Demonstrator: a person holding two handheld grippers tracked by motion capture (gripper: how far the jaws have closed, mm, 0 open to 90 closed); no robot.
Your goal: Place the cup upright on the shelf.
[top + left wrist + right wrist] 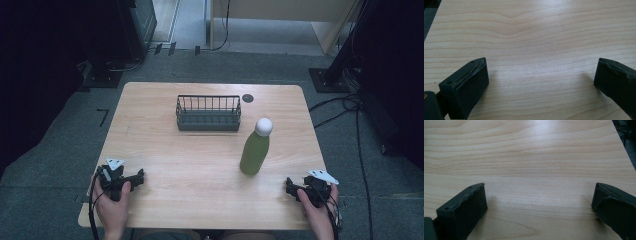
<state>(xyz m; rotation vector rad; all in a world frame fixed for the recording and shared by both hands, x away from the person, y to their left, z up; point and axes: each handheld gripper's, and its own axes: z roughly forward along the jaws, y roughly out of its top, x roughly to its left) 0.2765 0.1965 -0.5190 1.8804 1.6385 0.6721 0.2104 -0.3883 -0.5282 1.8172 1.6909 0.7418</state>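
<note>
Wooden counter [200,165] over grey floor. Left gripper [541,82] and right gripper [539,205]: jaws spread wide, empty. Ahead of them, bottle [255,150] beside basket [208,114].

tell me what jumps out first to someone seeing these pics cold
The green bottle with its white cap stands upright right of centre on the wooden table, the one bright thing there. Behind it, toward the far edge, sits a dark wire basket, apparently empty. At the near corners, each hand holds an open tool: left tool, right tool.
</note>
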